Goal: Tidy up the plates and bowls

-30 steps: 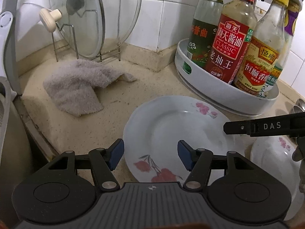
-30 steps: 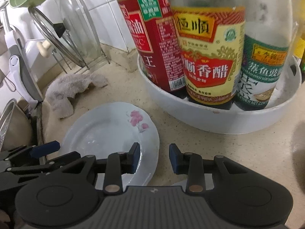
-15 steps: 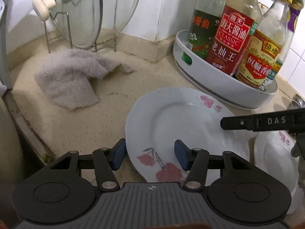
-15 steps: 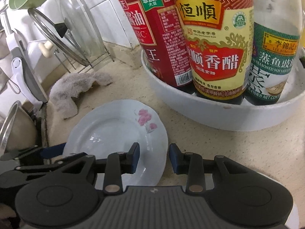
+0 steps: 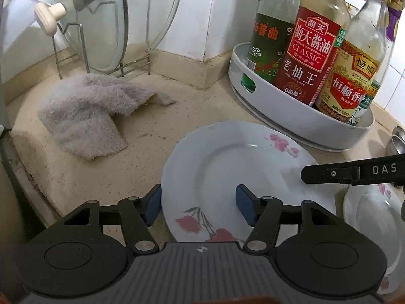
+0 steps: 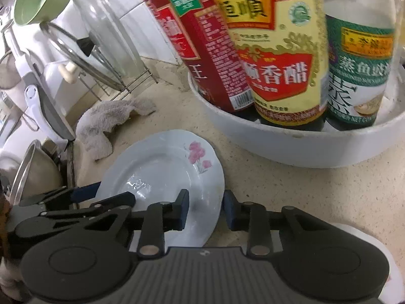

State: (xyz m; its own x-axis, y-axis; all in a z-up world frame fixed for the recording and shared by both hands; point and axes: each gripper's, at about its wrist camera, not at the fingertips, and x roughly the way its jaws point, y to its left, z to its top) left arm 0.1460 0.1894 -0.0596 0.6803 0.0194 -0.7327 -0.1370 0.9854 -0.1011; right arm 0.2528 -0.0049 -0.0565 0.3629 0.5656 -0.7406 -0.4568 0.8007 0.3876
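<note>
Here the floral plate (image 5: 243,174) lies flat on the speckled beige countertop (image 5: 83,174), just in front of the white turntable tray (image 5: 303,126) of sauce bottles. The left gripper (image 5: 198,209) straddles the plate's near-left rim, its jaws having just opened a little, blue pads clear of the china. The right gripper (image 6: 203,209) straddles the opposite rim, its jaws having just been closing, narrow but not yet pinching. A second floral dish (image 5: 372,228) sits just right of the plate. A grey cloth (image 5: 86,114) lies well apart near the glass lids (image 5: 101,20).
</note>
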